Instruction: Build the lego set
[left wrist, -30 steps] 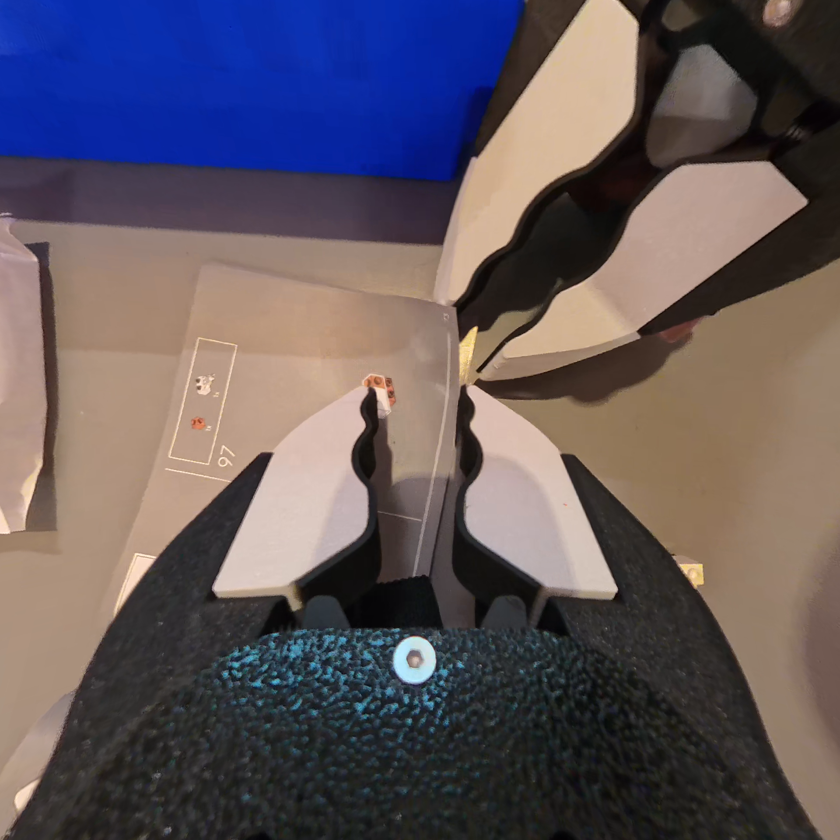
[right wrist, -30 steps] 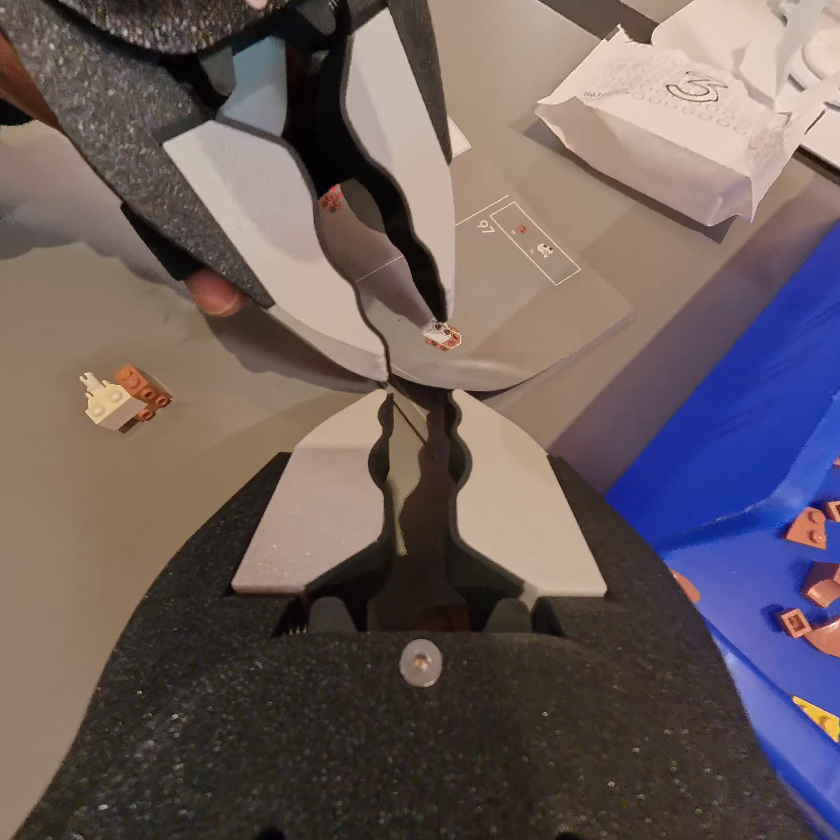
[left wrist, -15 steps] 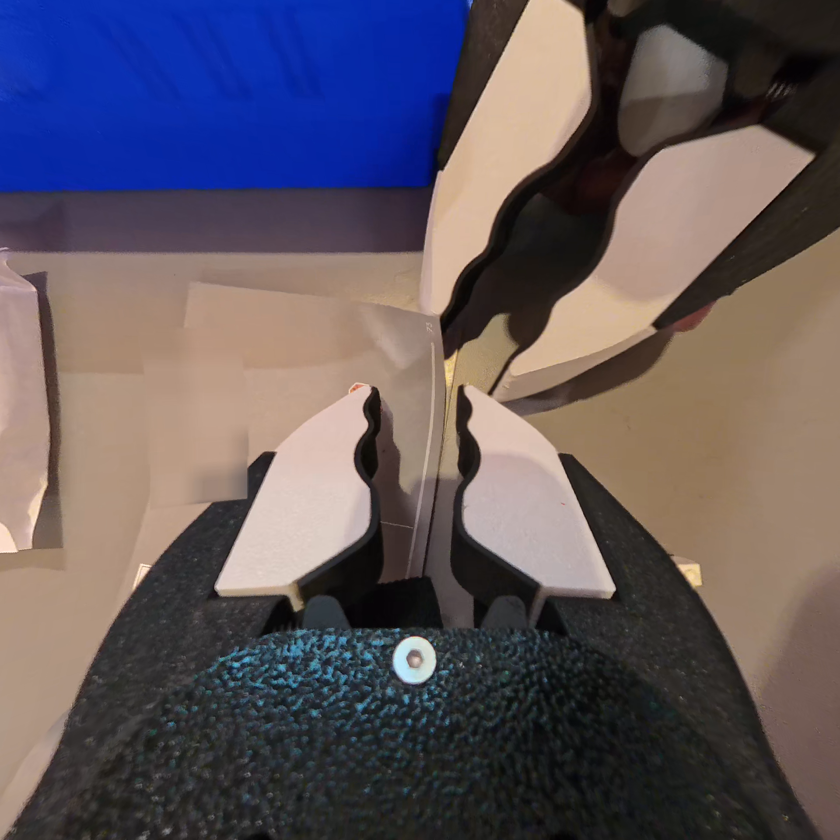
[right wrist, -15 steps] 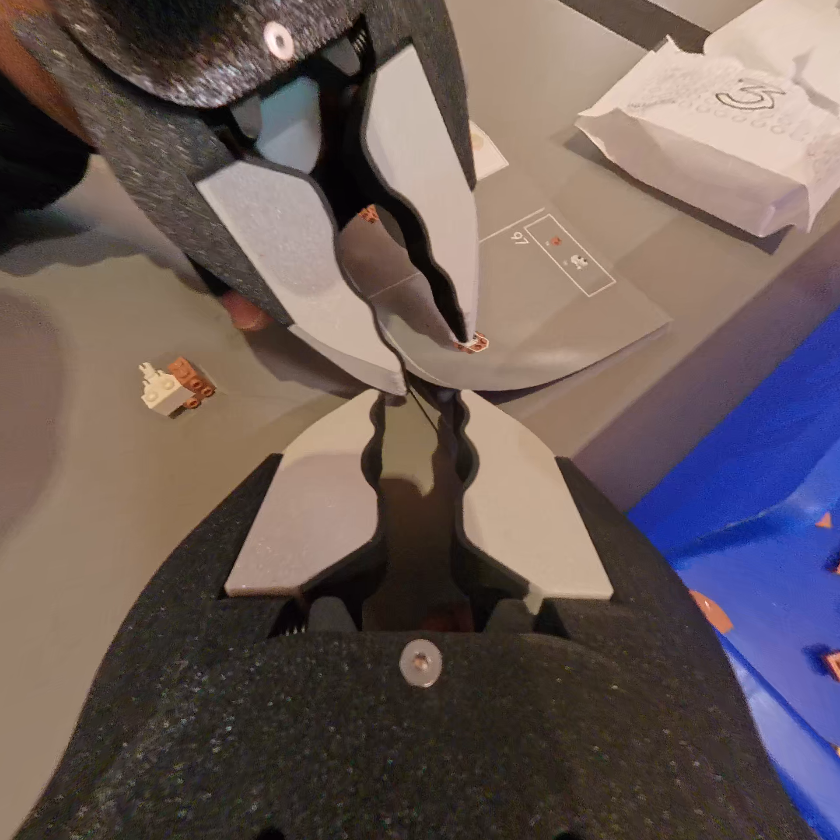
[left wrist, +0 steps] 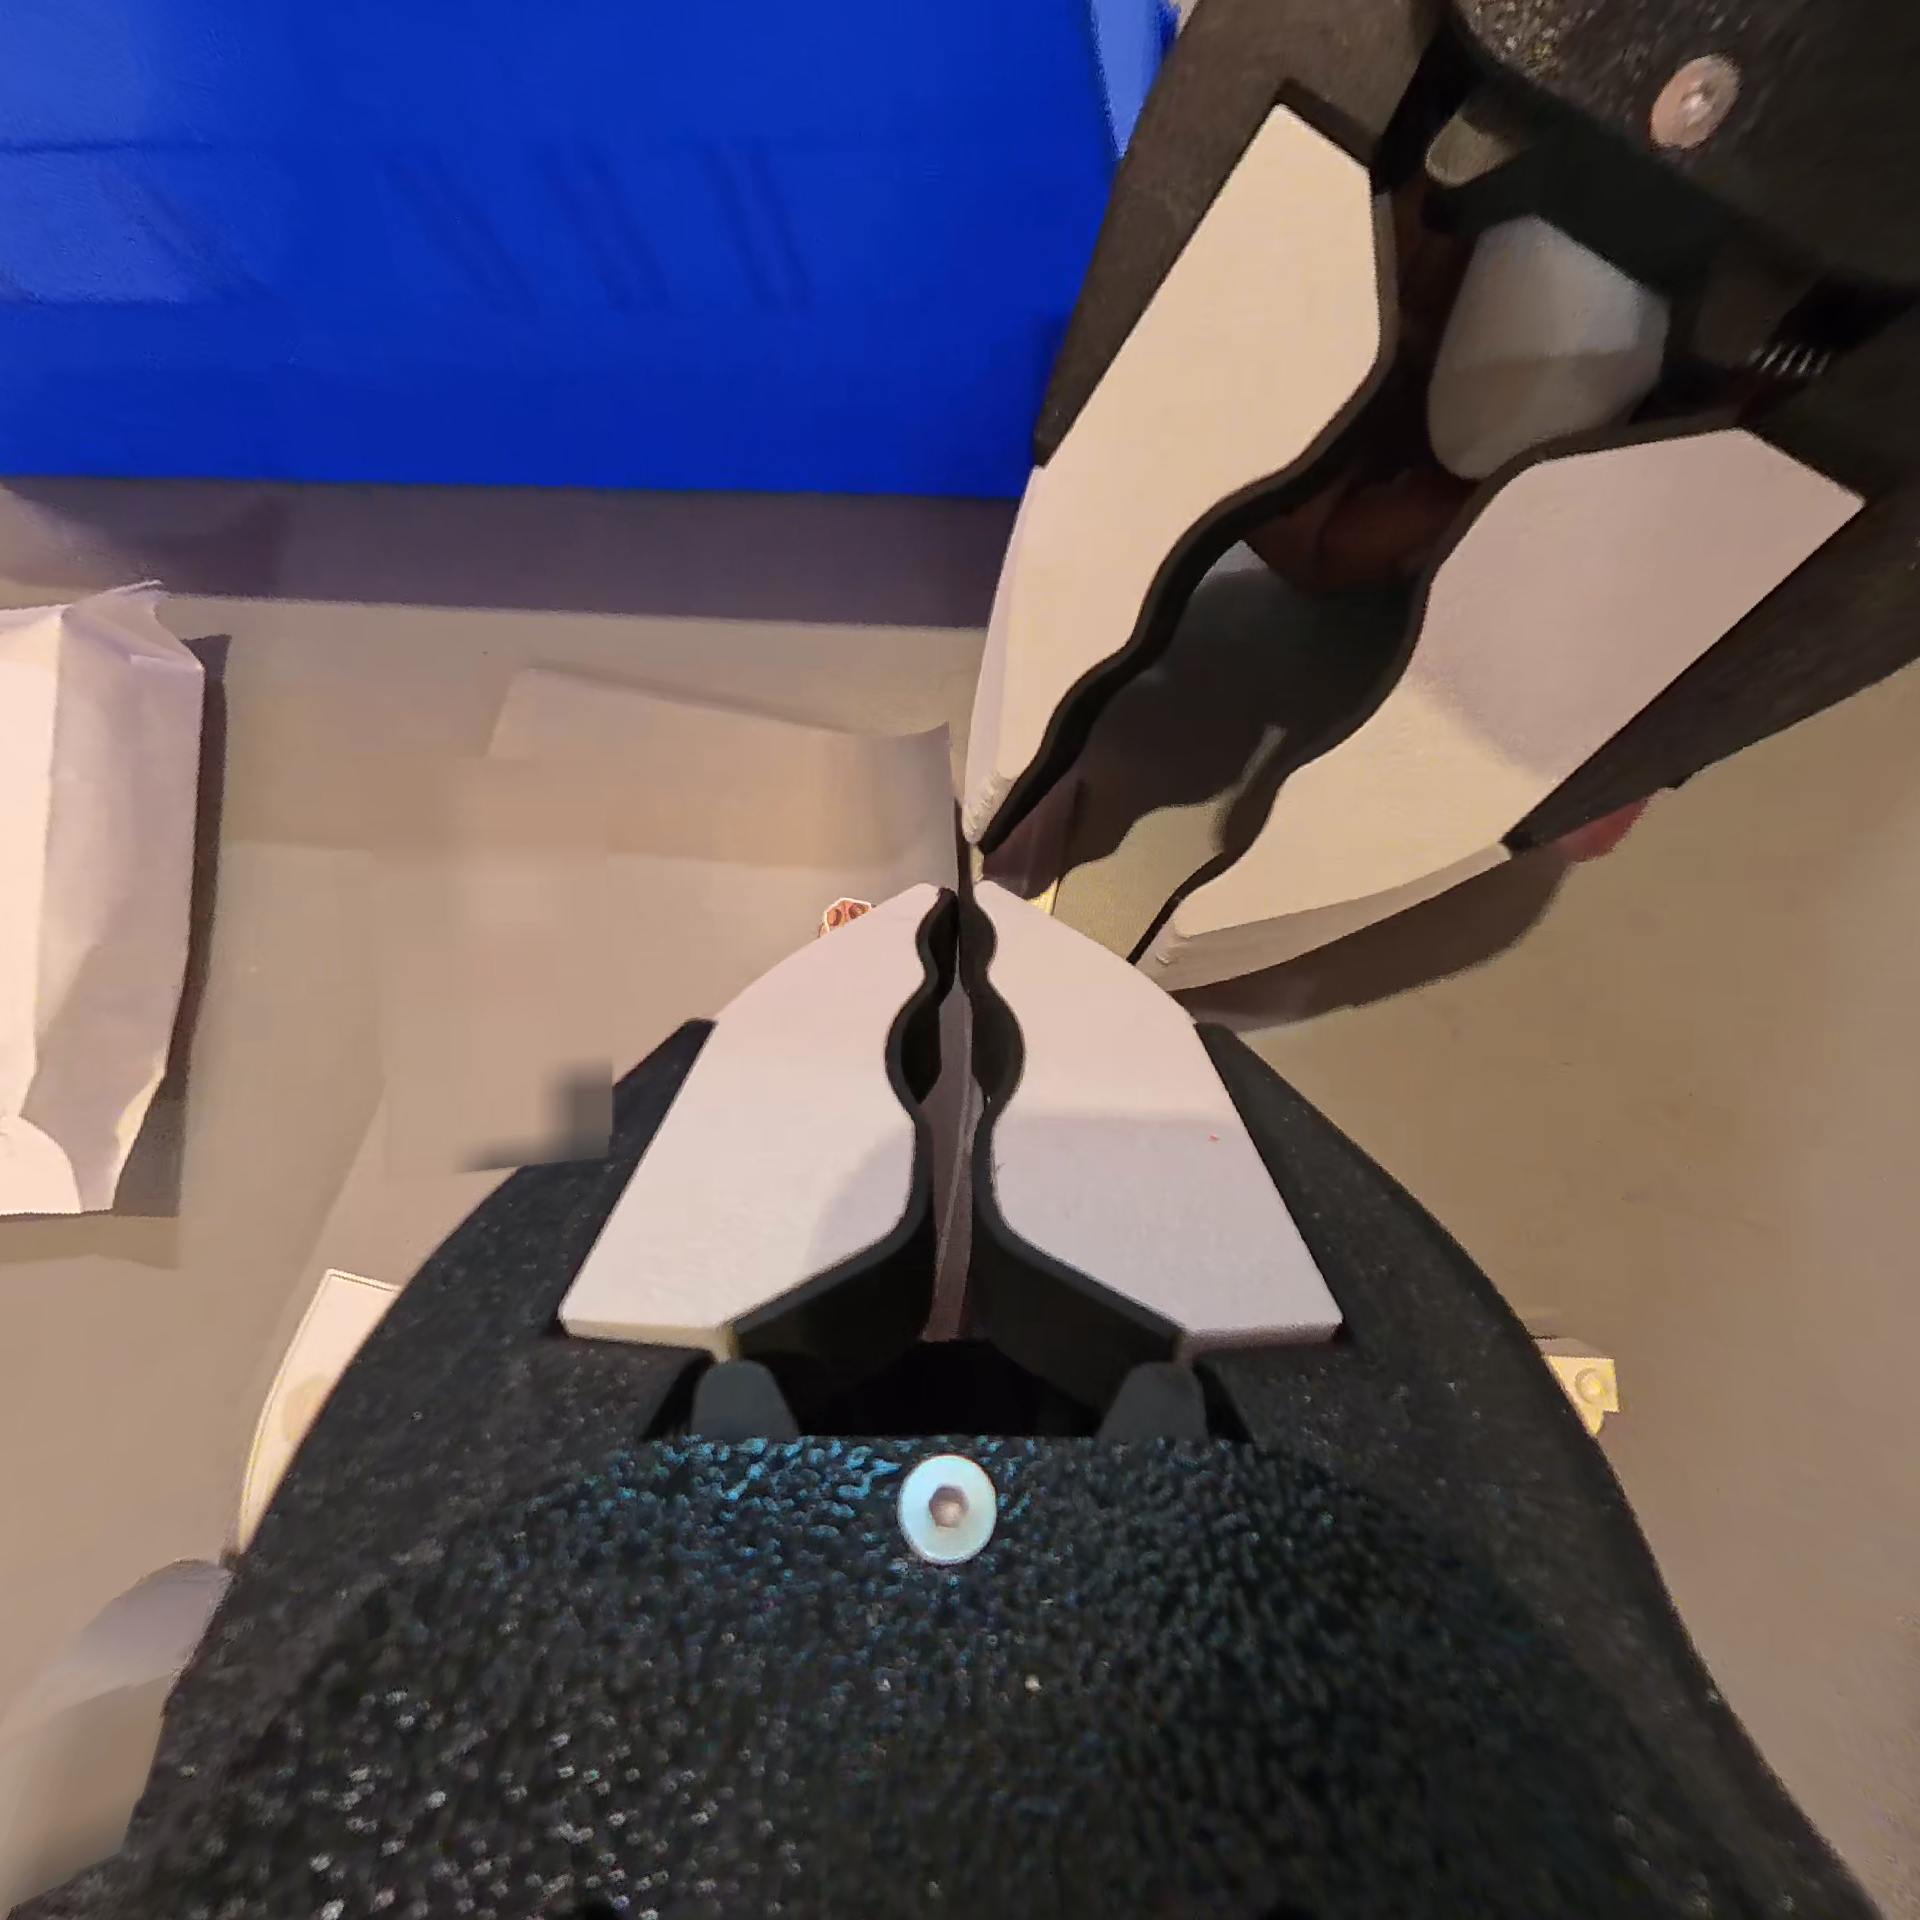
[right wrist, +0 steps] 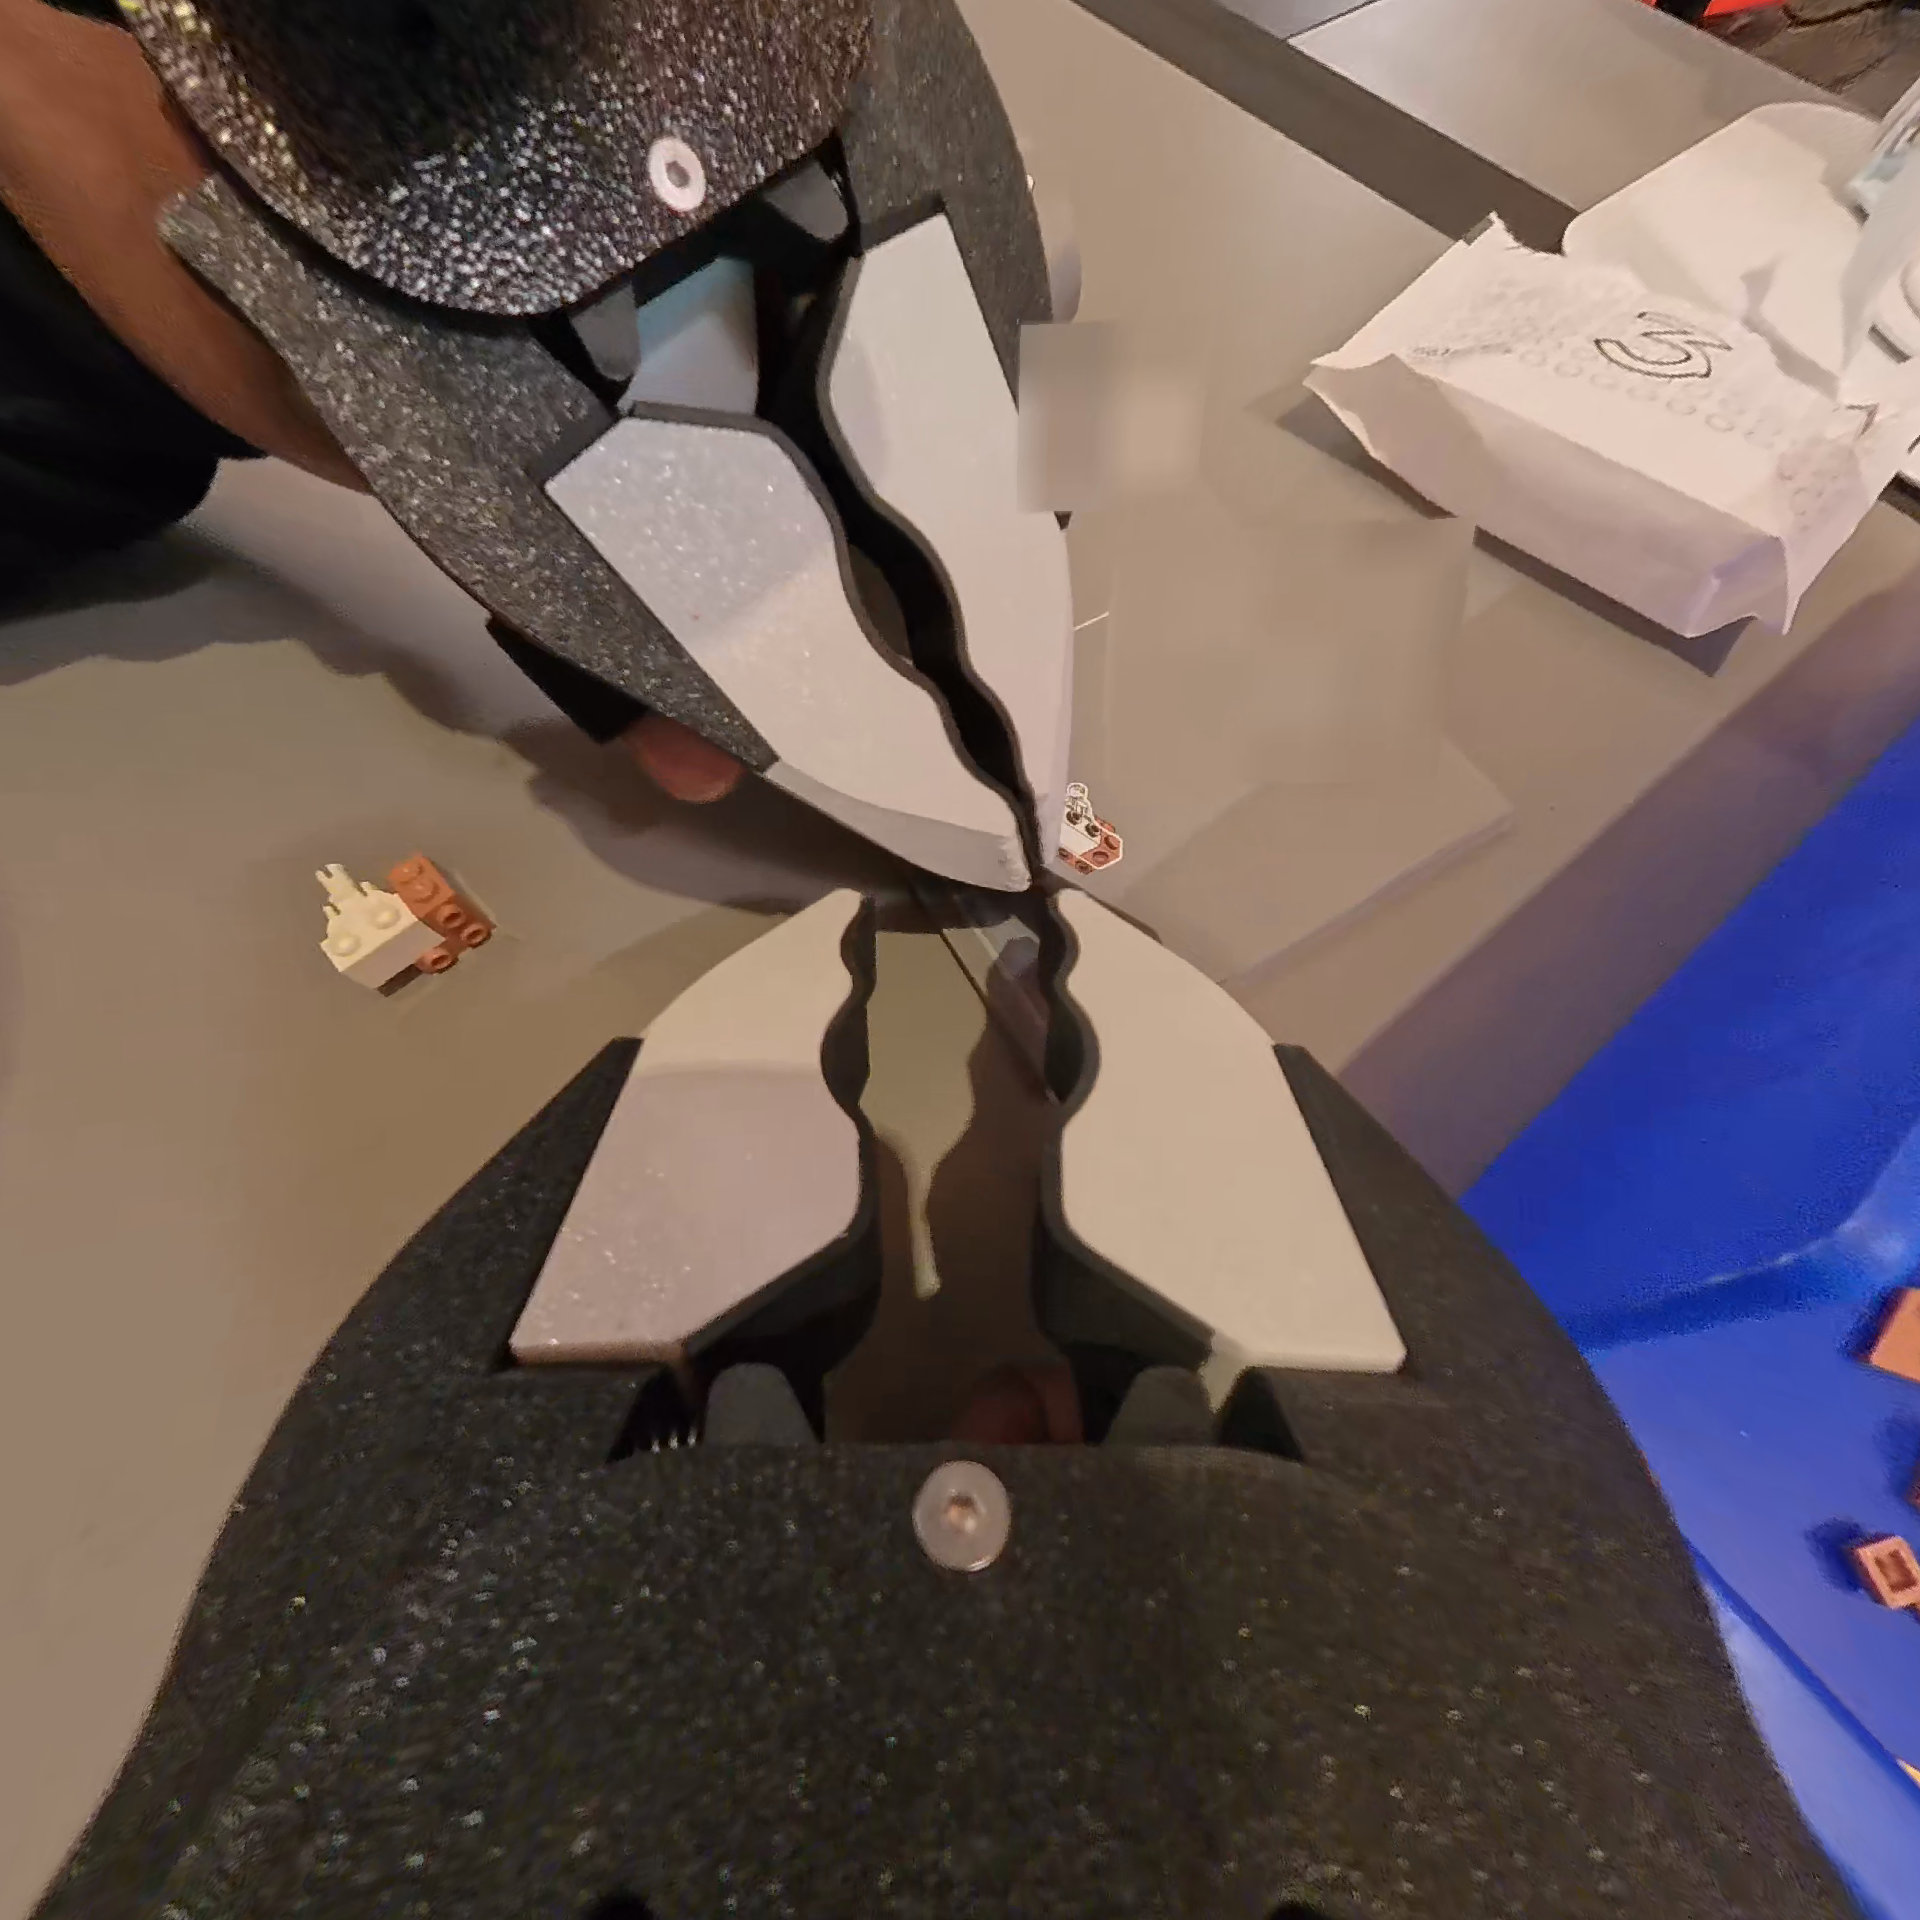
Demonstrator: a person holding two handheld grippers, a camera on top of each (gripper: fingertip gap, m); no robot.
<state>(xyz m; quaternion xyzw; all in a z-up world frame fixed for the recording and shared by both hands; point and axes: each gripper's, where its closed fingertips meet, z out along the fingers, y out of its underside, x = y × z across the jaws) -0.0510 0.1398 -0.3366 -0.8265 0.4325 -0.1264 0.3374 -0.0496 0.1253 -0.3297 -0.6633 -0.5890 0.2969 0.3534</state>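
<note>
Basically both tools nose to nose over a lifted page of a grey instruction booklet (right wrist: 1299, 852) on the tabletop (right wrist: 208, 1143).

Left tool (left wrist: 961, 904) pressed together on the page's raised edge, pads tight on the thin sheet, which stands up between the fingers. Right tool (right wrist: 961, 914) spread, pinching nothing, tips just short of the left tool's and the same page edge running slantwise through the gap. So left tool nearer, already on the paper; right tool just beside it from the opposite side. Booklet itself flat on the tabletop beyond and to the right of the right tool. Small white-and-brown brick assembly (right wrist: 400, 925) off to that tool's left, well apart. White paper bag (right wrist: 1621, 457) farther back, blue bin (right wrist: 1714, 1091) with brown pieces on the right.
</note>
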